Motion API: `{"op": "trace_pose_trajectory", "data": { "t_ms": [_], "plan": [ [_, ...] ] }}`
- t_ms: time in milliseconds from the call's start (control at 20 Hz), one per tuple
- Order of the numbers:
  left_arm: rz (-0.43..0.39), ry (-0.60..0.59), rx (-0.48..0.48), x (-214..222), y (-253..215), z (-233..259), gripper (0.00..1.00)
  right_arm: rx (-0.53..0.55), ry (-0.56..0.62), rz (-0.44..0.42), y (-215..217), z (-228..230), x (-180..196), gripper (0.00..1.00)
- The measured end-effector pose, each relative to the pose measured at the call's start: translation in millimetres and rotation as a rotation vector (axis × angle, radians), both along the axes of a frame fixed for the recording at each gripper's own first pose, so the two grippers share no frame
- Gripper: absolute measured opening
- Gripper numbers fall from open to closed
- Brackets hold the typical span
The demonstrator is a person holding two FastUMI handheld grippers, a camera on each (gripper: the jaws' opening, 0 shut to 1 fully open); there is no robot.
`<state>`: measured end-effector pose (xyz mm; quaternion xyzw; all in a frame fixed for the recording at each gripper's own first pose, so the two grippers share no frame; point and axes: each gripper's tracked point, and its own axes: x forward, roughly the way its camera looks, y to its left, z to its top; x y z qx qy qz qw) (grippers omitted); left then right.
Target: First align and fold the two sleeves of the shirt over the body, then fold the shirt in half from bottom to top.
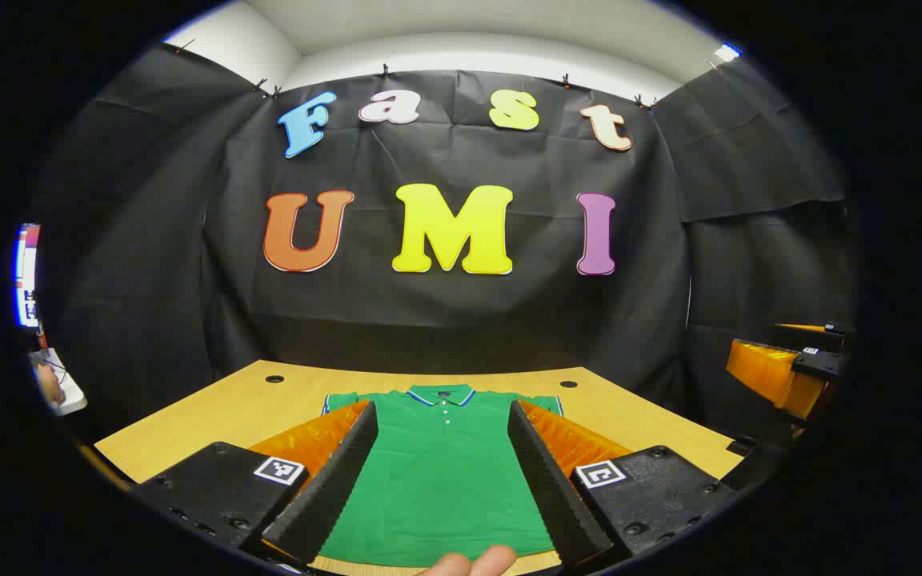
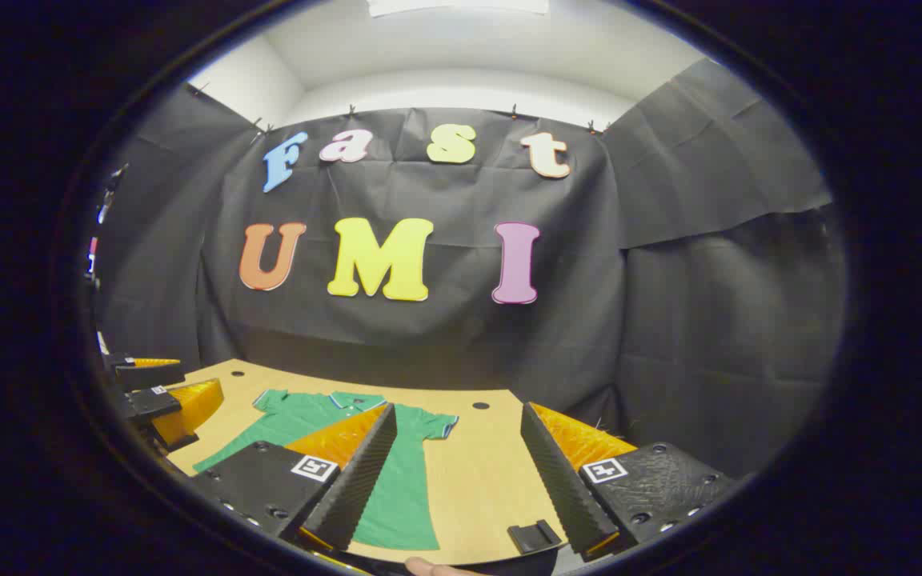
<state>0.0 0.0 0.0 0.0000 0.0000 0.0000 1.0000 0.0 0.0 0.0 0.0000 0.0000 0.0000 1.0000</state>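
A green polo shirt lies flat on the wooden table, collar at the far end and both short sleeves spread out. My left gripper hovers open above its lower part, one finger on each side of the body. To the right the other gripper hangs off the table's side. In the right gripper view the shirt lies left of centre, its near sleeve pointing right. My right gripper is open over bare table beside that sleeve. The left gripper shows at the left edge.
Round holes pierce the table's far corners. A small black clip sits at the near table edge. A person's fingertip pokes in at the bottom. Black cloth walls close in on three sides.
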Motion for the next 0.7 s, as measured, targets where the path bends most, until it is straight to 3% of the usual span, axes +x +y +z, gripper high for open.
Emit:
{"op": "trace_pose_trajectory", "data": {
  "t_ms": [150,450,700],
  "plan": [
    [-0.030,-0.017,0.025,-2.3,-7.7,4.3,1.00,-0.018,-0.020,-0.008,6.4,4.6,-5.0,0.95],
    [-0.037,0.018,-0.025,-0.5,-6.9,-2.5,1.00,-0.050,-0.016,0.006,13.5,-1.4,-16.8,0.96],
    [-0.024,0.041,-0.036,4.2,1.8,-8.9,1.00,0.002,0.029,0.020,7.8,-12.3,-10.8,0.97]
  ]
}}
